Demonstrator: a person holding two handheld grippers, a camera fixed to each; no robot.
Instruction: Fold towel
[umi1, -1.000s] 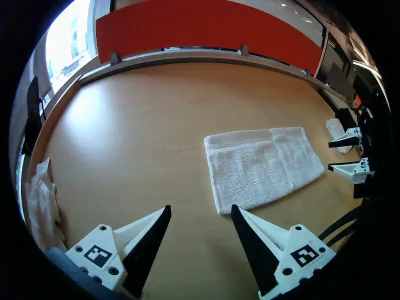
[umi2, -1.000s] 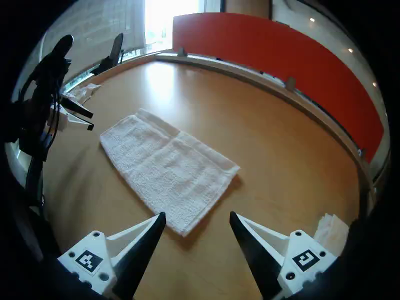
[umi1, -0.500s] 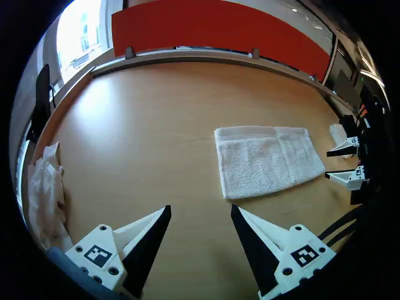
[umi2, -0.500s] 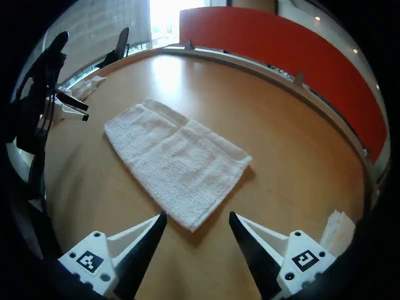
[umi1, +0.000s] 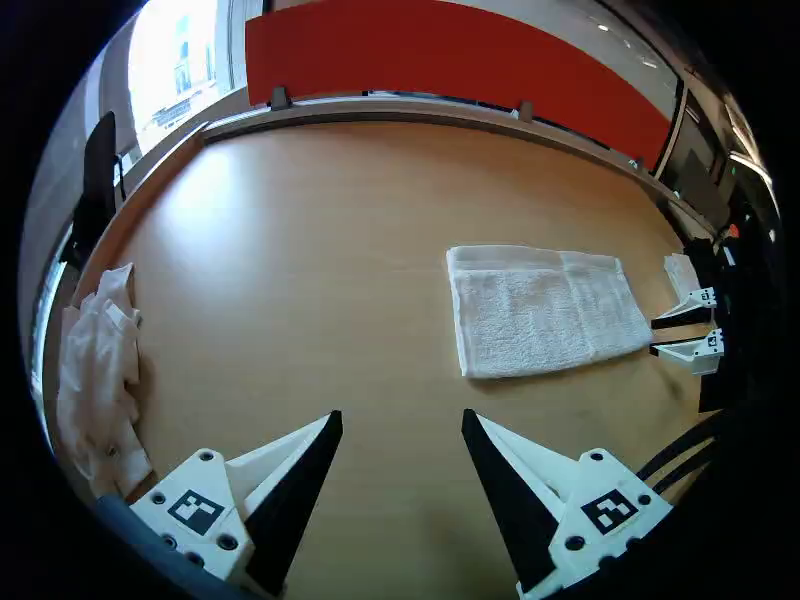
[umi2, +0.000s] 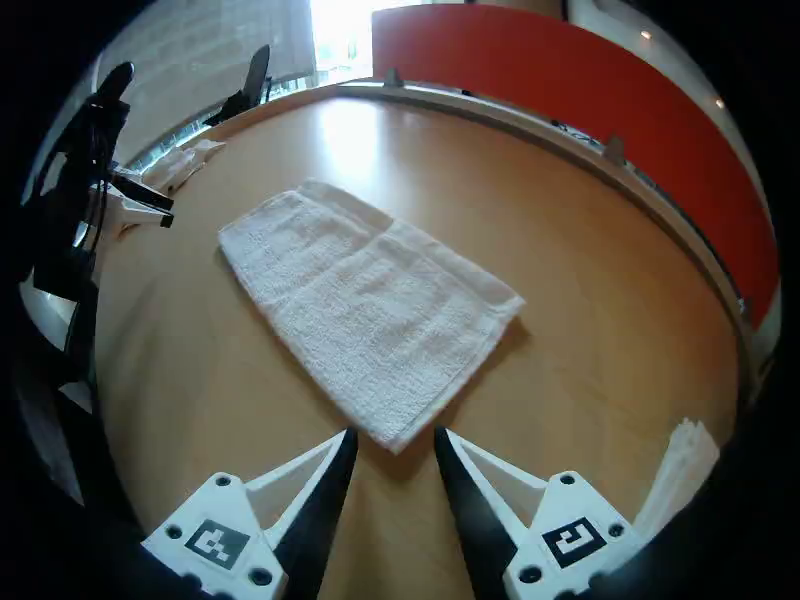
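Observation:
A white towel (umi1: 545, 310) lies folded flat on the wooden table (umi1: 300, 260), with a fold line across it. In the right gripper view its near corner (umi2: 395, 440) reaches between the tips of my right gripper (umi2: 393, 440), whose fingers stand narrowed but still apart, not pressing the cloth. My left gripper (umi1: 400, 430) is open over bare wood, well short of the towel's left edge. The right gripper (umi1: 685, 335) also appears in the left gripper view, at the towel's far right end. In the right gripper view the left gripper (umi2: 140, 200) sits far left.
A crumpled white cloth (umi1: 95, 380) lies at the table's left edge, and appears as the cloth (umi2: 185, 160) in the right gripper view. A small folded white cloth (umi2: 685, 450) sits at the right. A red partition (umi1: 450, 60) lines the table's far edge. A black chair (umi1: 95, 190) stands beyond.
My right gripper's fingers have narrowed and come up to the towel's near corner. The left gripper has drawn back and swung, so the towel sits farther from it.

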